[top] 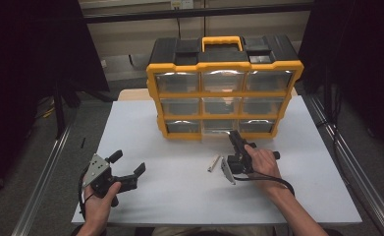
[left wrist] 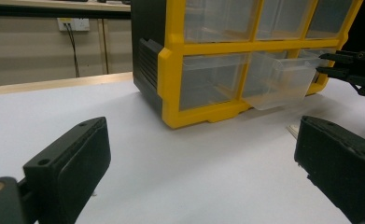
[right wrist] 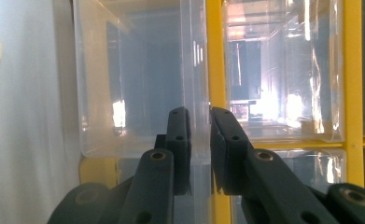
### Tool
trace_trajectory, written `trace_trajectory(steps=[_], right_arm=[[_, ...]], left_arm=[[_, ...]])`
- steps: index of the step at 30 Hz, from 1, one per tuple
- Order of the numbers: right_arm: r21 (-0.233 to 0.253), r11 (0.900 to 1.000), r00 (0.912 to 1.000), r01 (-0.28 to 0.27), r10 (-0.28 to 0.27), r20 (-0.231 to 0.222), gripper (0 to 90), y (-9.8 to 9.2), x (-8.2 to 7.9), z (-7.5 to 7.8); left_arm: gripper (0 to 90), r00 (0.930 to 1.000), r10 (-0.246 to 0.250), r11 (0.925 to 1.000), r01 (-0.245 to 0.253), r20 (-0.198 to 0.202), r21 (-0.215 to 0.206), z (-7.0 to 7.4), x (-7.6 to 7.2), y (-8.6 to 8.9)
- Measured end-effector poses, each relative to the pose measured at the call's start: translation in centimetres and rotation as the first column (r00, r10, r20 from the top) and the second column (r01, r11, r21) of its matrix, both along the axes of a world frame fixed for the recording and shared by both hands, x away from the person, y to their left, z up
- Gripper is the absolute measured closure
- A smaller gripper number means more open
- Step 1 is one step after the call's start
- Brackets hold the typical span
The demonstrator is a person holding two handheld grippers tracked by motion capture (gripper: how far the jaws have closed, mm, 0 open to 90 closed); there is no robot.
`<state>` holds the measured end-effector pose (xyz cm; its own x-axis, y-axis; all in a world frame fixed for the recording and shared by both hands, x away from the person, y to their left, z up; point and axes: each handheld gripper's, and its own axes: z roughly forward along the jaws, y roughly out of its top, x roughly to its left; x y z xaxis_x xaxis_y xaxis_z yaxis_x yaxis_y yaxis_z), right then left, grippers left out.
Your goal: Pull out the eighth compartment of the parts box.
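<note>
small pale object point(top: 213, 162) on table, perhaps a tube, too small to tell

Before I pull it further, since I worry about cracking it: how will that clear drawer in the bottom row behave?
The clear drawer looks thin-walled and empty, so probably light and slightly flexible. The right gripper pinches only its front wall, so the glossy plastic may slip. Already partly out of the yellow organizer, it could tilt or drop if drawn fully.

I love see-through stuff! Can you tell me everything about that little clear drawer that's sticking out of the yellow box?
The clear drawer is a small see-through plastic tray from the bottom row, middle slot, of the yellow and black drawer cabinet. It is pulled partway out and looks empty. The right tool pinches its thin front wall between two black jaws.
</note>
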<state>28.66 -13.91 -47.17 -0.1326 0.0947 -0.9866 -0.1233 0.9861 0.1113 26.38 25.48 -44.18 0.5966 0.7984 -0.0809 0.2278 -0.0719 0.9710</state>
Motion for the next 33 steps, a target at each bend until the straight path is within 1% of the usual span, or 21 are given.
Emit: trace_trajectory(steps=[2, 3, 4, 5, 7, 8, 10, 11, 13, 14, 15, 17, 18, 21, 23, 25, 27, 28, 29, 31, 33], right_arm=[[0.003, 1.000, 1.0000, 0.003, -0.003, -0.007, 79.2, 0.0, -0.1, 0.0], [-0.012, 1.000, 0.9999, -0.012, 0.012, -0.001, 79.3, 0.0, -0.1, 0.2], [-0.014, 1.000, 0.9999, -0.013, 0.013, 0.000, 79.3, 0.0, -0.2, 0.2], [-0.007, 1.000, 0.9999, -0.008, 0.007, -0.010, 79.3, 0.0, -0.3, 0.2], [0.002, 1.000, 0.9999, -0.008, 0.008, -0.009, 79.3, -0.1, -0.5, 0.1], [-0.005, 1.000, 0.9999, -0.014, 0.014, 0.000, 79.2, -0.1, -0.5, 0.2], [0.001, 1.000, 0.9999, -0.011, 0.011, -0.010, 79.2, -0.1, -0.7, 0.1], [-0.004, 1.000, 0.9998, -0.013, 0.013, -0.015, 79.2, -0.1, -0.7, 0.2], [-0.003, 1.000, 0.9999, -0.012, 0.012, -0.006, 79.3, 0.0, -0.8, 0.1], [-0.006, 1.000, 0.9997, -0.019, 0.019, -0.013, 79.3, 0.0, -0.8, 0.2], [-0.002, 1.000, 0.9998, -0.012, 0.012, -0.013, 79.3, 0.0, -0.9, 0.2], [-0.014, 1.000, 0.9998, -0.017, 0.017, -0.007, 79.3, 0.0, -0.9, 0.3], [0.000, 1.000, 0.9998, -0.010, 0.010, -0.018, 79.2, 0.0, -1.0, 0.2], [-0.010, 1.000, 0.9998, -0.022, 0.022, -0.005, 79.3, 0.0, -1.1, 0.2], [-0.009, 1.000, 0.9997, -0.020, 0.020, -0.018, 79.3, 0.0, -1.2, 0.2], [-0.012, 1.000, 0.9996, -0.020, 0.020, -0.018, 79.3, 0.0, -1.3, 0.3], [0.001, 1.000, 0.9997, -0.017, 0.017, -0.018, 79.4, 0.0, -1.4, 0.2], [-0.032, 0.999, 0.9994, -0.033, 0.033, -0.006, 79.4, 0.0, -1.3, 0.5], [-0.027, 0.999, 0.9995, -0.033, 0.033, -0.005, 79.4, 0.0, -1.4, 0.4], [-0.016, 1.000, 0.9995, -0.024, 0.024, -0.021, 79.4, 0.0, -1.5, 0.4], [-0.011, 1.000, 0.9996, -0.021, 0.021, -0.016, 79.4, 0.0, -1.6, 0.3]], left_arm=[[3.6, 1.0000, 0.000, 1.0000, 0.000, -0.001, -0.001, 0.0, 0.0, 0.0], [3.6, 1.0000, 0.000, 1.0000, 0.000, 0.000, 0.000, 0.0, 0.0, 0.0], [3.6, 1.0000, 0.000, 1.0000, 0.000, 0.000, 0.000, 0.0, 0.0, 0.0], [3.6, 1.0000, -0.001, 1.0000, 0.001, -0.001, -0.001, 0.0, 0.0, 0.0], [3.6, 1.0000, -0.002, 1.0000, 0.002, 0.000, -0.001, 0.0, 0.0, 0.0], [3.6, 1.0000, 0.001, 1.0000, -0.001, -0.001, 0.001, 0.0, 0.0, 0.0], [3.6, 1.0000, -0.001, 1.0000, 0.001, -0.001, 0.000, 0.0, 0.0, 0.0], [3.6, 1.0000, -0.002, 1.0000, 0.002, -0.001, -0.001, 0.0, 0.0, 0.0], [3.6, 1.0000, -0.002, 1.0000, 0.002, -0.001, -0.001, 0.0, 0.0, 0.0], [3.6, 1.0000, -0.001, 1.0000, 0.001, 0.000, -0.001, 0.0, 0.0, 0.0], [3.6, 1.0000, -0.001, 1.0000, 0.001, -0.001, -0.001, 0.0, 0.0, 0.0], [3.6, 1.0000, 0.000, 1.0000, 0.000, -0.001, -0.001, 0.0, 0.0, 0.0], [3.6, 1.0000, -0.001, 1.0000, 0.001, -0.001, -0.001, 0.0, 0.0, 0.0], [3.6, 1.0000, -0.001, 1.0000, 0.001, -0.001, -0.001, 0.0, 0.0, 0.0], [3.6, 1.0000, 0.000, 1.0000, 0.000, -0.001, 0.002, 0.0, 0.0, 0.0], [3.6, 1.0000, 0.000, 1.0000, 0.000, 0.000, 0.002, 0.0, 0.0, 0.0], [3.6, 1.0000, -0.003, 1.0000, 0.003, -0.001, 0.001, 0.0, 0.0, 0.0], [3.6, 1.0000, -0.003, 1.0000, 0.003, -0.001, 0.001, 0.0, 0.0, 0.0], [3.6, 1.0000, -0.003, 1.0000, 0.003, -0.001, 0.001, 0.0, 0.0, 0.0], [3.6, 1.0000, -0.002, 1.0000, 0.002, -0.001, 0.000, 0.0, 0.0, 0.0], [3.6, 1.0000, -0.002, 1.0000, 0.002, -0.001, 0.000, 0.0, 0.0, 0.0]])
